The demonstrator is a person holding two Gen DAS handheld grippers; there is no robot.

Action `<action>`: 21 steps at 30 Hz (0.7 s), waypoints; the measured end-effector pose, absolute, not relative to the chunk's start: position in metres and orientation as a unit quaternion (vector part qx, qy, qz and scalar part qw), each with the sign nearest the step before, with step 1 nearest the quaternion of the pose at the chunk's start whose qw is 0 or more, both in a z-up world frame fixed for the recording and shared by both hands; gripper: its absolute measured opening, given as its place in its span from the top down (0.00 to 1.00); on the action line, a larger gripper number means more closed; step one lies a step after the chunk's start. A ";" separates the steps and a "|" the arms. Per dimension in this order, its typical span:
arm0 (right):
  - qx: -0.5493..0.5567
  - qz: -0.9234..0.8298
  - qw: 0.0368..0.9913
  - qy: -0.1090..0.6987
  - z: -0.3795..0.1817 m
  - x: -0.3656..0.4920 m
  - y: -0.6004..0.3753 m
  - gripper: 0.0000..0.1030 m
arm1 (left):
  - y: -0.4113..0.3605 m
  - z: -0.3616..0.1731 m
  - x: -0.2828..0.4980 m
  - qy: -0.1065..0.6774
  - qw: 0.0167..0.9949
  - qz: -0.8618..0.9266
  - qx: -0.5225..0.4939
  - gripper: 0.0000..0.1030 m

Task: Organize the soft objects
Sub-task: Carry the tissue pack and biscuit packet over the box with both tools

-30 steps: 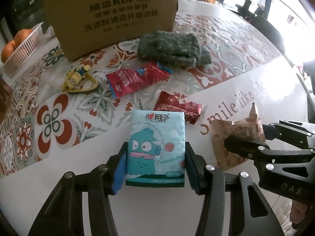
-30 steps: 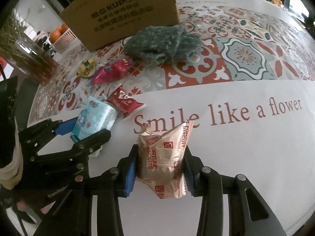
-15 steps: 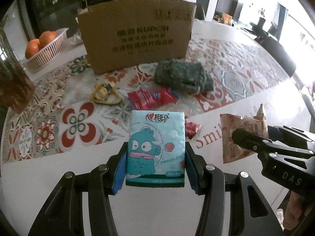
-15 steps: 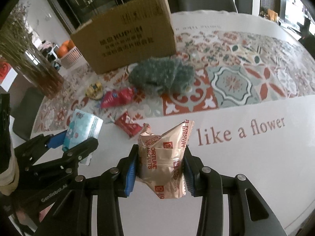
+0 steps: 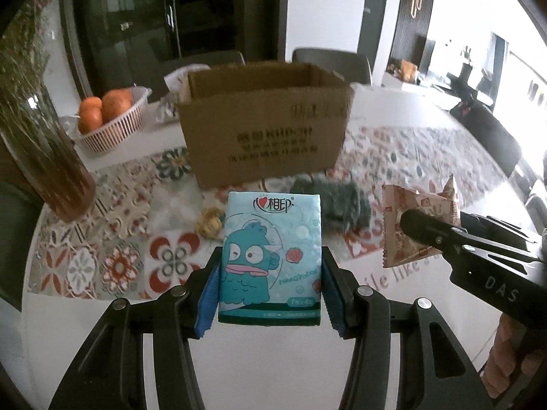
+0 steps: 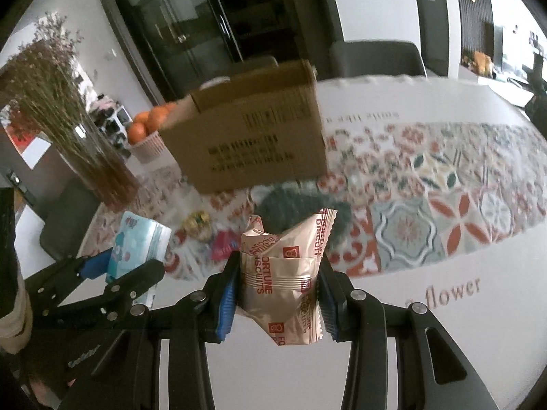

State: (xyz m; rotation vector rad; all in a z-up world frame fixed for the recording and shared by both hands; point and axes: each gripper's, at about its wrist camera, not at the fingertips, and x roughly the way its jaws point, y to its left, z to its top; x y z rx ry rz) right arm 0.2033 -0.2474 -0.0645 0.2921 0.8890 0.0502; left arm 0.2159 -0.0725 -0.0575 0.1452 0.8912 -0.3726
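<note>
My left gripper [image 5: 270,294] is shut on a teal tissue pack [image 5: 270,259] with a cartoon fish and holds it well above the table. My right gripper [image 6: 277,294] is shut on a gold biscuit packet [image 6: 283,273], also lifted. Each shows in the other's view: the biscuit packet [image 5: 410,225] at right, the tissue pack [image 6: 136,242] at left. An open cardboard box [image 5: 263,130] stands ahead on the table. A grey-green knitted cloth [image 5: 328,198], a yellow toy [image 5: 208,225] and a red packet [image 6: 222,244] lie before it.
A basket of oranges [image 5: 109,119] stands left of the box. A glass vase of dried stems [image 5: 41,157] stands at the left, also in the right wrist view [image 6: 85,143]. Chairs [image 5: 331,61] stand behind the patterned tablecloth [image 6: 444,205].
Both grippers have risen and tilted up with their packs held. The box's open top has come into view and the items on the table have dropped lower and farther away.
</note>
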 end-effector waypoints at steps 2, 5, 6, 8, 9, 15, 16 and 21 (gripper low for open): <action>0.138 0.028 0.897 0.418 -0.057 0.207 -0.247 0.59 | -0.071 -0.048 0.219 0.417 0.890 -0.174 0.067 0.50; 0.135 0.032 0.905 0.403 -0.045 0.216 -0.246 0.59 | -0.069 -0.036 0.224 0.402 0.897 -0.170 0.060 0.50; 0.132 0.034 0.907 0.397 -0.041 0.219 -0.246 0.59 | -0.068 -0.033 0.227 0.399 0.900 -0.169 0.058 0.50; 0.129 0.036 0.912 0.387 -0.033 0.225 -0.245 0.59 | -0.067 -0.026 0.232 0.389 0.905 -0.164 0.055 0.50; 0.128 0.037 0.914 0.383 -0.031 0.228 -0.245 0.59 | -0.067 -0.023 0.234 0.385 0.907 -0.162 0.054 0.50; 0.120 0.046 0.924 0.361 -0.013 0.248 -0.243 0.59 | -0.064 -0.008 0.253 0.364 0.917 -0.154 0.044 0.50; 0.118 0.048 0.925 0.357 -0.010 0.252 -0.243 0.59 | -0.064 -0.006 0.257 0.362 0.919 -0.153 0.042 0.50; 0.110 0.050 0.933 0.340 0.004 0.270 -0.243 0.59 | -0.064 0.002 0.276 0.352 0.924 -0.148 0.035 0.50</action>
